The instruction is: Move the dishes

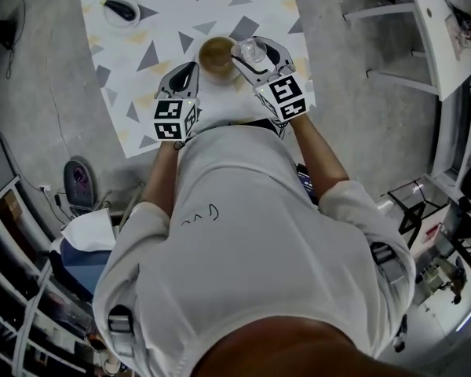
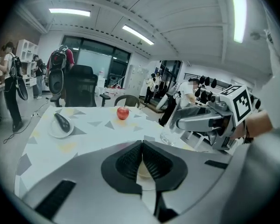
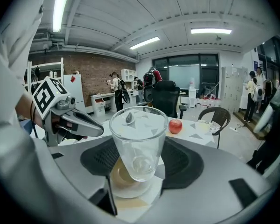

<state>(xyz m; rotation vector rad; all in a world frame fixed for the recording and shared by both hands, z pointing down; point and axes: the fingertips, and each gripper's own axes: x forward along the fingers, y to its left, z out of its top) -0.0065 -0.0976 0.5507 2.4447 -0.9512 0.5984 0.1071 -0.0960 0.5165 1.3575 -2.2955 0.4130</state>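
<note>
The right hand-held gripper (image 1: 257, 51) is clamped on a clear glass (image 3: 137, 136), holding it upright just above a brown bowl (image 1: 215, 56) on the patterned surface (image 1: 169, 22). The left hand-held gripper (image 2: 141, 146) hangs beside the bowl, jaws together and empty. A red apple (image 2: 122, 112) sits further back.

- The bowl (image 1: 216, 57) sits on the table (image 1: 165, 30), close to its near edge.
- The left gripper (image 1: 190, 71) is just left of the bowl.
- The right gripper (image 1: 250, 53), just right of the bowl, has the glass (image 3: 137, 134) between its jaws.
- Far left, a plate (image 1: 129, 23) bears a long item (image 1: 120, 8).
- The apple (image 2: 122, 112) lies far, right of the plate.
</note>
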